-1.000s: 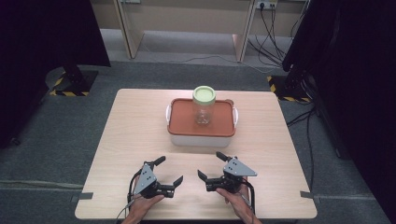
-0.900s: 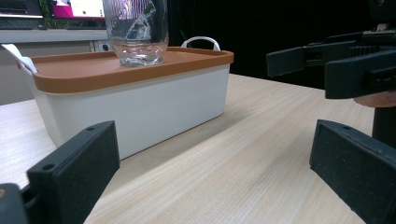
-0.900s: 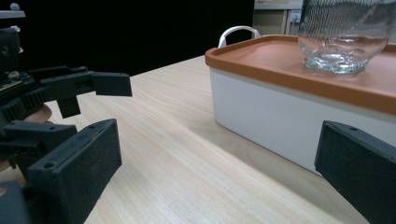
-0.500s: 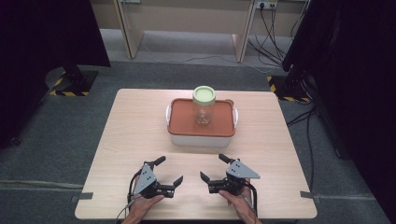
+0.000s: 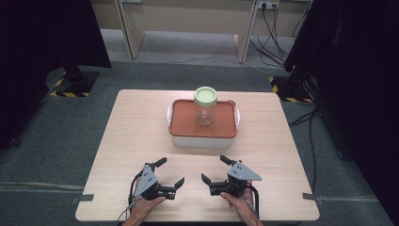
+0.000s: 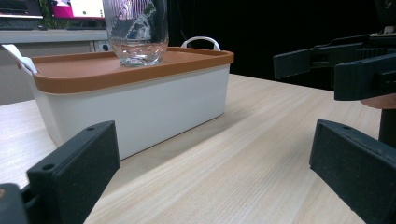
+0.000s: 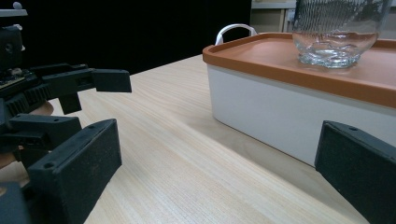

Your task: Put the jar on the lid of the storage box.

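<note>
A white box with an orange lid (image 5: 202, 123) stands in the middle of the table. On that lid a clear glass jar (image 5: 205, 107) with a pale green cap stands upright. My left gripper (image 5: 171, 171) rests low over the near edge of the table, open and holding nothing. My right gripper (image 5: 215, 169) sits beside it, also open and empty. The two point toward each other and toward the box. In the left gripper view the box (image 6: 130, 102) and the jar's base (image 6: 136, 37) lie ahead, with the right gripper (image 6: 336, 65) at the right. The right gripper view has the box (image 7: 280, 98) and jar (image 7: 334, 37).
The wooden table (image 5: 136, 136) has bare room on both sides of the box and between the box and my grippers. White handles (image 5: 236, 115) stick out at the box's ends. Grey floor, cables and dark stands surround the table.
My right gripper has shifted slightly to the right. The left gripper, the box and the jar stay where they were.
</note>
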Motion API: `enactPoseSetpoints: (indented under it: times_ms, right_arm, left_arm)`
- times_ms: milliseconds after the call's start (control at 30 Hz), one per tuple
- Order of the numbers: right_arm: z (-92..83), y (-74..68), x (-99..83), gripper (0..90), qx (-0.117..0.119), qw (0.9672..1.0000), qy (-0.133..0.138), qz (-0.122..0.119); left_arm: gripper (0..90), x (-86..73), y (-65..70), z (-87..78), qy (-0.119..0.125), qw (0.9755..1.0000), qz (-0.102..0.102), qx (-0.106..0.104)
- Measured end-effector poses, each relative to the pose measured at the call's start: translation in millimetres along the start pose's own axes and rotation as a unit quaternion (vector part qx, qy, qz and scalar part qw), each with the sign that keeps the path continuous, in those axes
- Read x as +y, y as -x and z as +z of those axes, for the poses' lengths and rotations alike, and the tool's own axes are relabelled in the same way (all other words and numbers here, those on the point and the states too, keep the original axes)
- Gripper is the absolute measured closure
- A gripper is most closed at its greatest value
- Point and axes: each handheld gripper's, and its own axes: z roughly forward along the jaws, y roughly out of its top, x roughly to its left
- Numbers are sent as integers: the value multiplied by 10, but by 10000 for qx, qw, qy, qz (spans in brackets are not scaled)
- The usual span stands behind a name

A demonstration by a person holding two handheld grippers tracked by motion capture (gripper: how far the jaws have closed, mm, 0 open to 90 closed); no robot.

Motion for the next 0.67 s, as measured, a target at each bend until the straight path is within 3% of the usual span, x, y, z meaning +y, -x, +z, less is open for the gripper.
enactPoseSetpoints:
  times_ms: [667]
  right_arm:
    - [4, 19, -8, 9, -16, 10000, -5, 4]
  left_arm:
    - [10, 1, -1, 2, -9, 10000, -4, -2]
